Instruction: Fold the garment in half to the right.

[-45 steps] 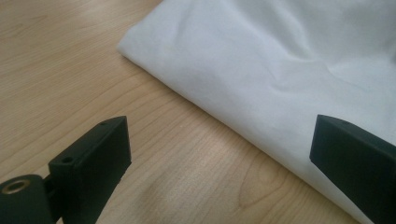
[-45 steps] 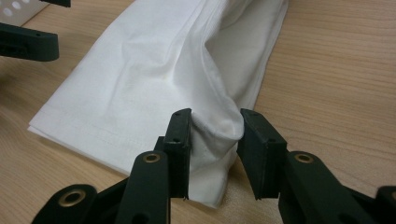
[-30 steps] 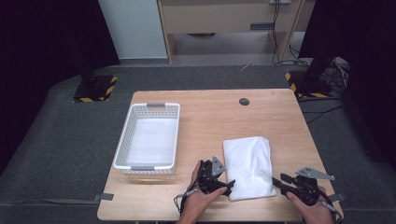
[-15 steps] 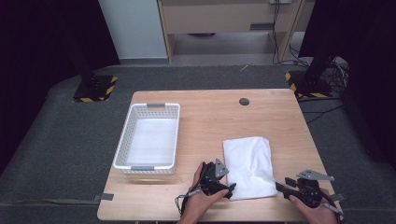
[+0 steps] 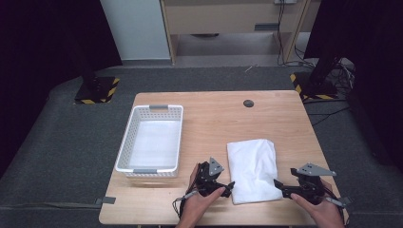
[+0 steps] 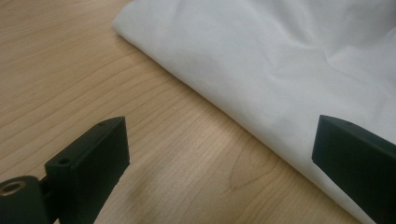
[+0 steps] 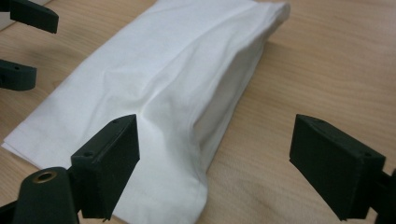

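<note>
While high view adds white basket [image 5: 151, 142] far left, both grippers, left [image 6: 219, 154] & right [image 7: 215, 168], gape wide at folded white cloth [image 5: 253, 168]; right's jaws just opened, holding nothing.

A wooden table [image 5: 218, 118] bears a white basket [image 5: 151, 139] and folded white cloth [image 5: 253, 168]

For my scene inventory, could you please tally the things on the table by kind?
Folded white cloth: 1
White plastic basket: 1
Handheld tools: 2, the left tool and the right tool, both with jaws open at the cloth's near corners
Total: 4
</note>
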Tool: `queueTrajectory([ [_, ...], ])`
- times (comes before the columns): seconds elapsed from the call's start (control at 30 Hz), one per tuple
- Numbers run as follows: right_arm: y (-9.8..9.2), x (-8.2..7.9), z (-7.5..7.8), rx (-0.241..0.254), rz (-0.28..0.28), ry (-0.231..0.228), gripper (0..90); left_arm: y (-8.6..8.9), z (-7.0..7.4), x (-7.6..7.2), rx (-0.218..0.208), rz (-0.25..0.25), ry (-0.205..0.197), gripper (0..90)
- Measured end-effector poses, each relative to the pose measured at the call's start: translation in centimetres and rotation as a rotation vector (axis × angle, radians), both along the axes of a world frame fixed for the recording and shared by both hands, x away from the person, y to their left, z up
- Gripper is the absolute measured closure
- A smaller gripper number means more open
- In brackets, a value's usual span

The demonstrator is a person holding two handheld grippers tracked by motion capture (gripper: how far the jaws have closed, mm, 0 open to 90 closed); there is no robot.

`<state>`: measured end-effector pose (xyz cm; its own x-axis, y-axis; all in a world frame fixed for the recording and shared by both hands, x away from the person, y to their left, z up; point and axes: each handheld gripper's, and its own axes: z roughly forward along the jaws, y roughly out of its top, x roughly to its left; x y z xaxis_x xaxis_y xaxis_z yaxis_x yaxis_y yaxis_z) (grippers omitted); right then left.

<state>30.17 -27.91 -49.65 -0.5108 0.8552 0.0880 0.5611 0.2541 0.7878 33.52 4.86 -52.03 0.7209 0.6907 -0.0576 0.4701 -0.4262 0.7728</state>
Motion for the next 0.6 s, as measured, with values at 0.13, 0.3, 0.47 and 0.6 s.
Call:
queueTrajectory([
  [0.13,0.7,0.7,0.8,-0.009,0.026,-0.006,11.4,1.0,0.1,0.1,-0.006,0.019,0.007,4.5],
  [0.3,1.8,1.7,1.7,-0.025,0.052,0.001,10.2,1.9,0.0,0.1,-0.025,0.056,0.024,4.5],
  [0.47,2.8,2.6,2.4,-0.028,0.083,0.003,8.7,2.0,0.0,0.0,-0.023,0.06,0.031,4.6],
  [0.6,3.6,3.1,3.0,-0.043,0.105,-0.002,8.0,2.3,0.2,0.0,-0.03,0.066,0.031,4.7],
])
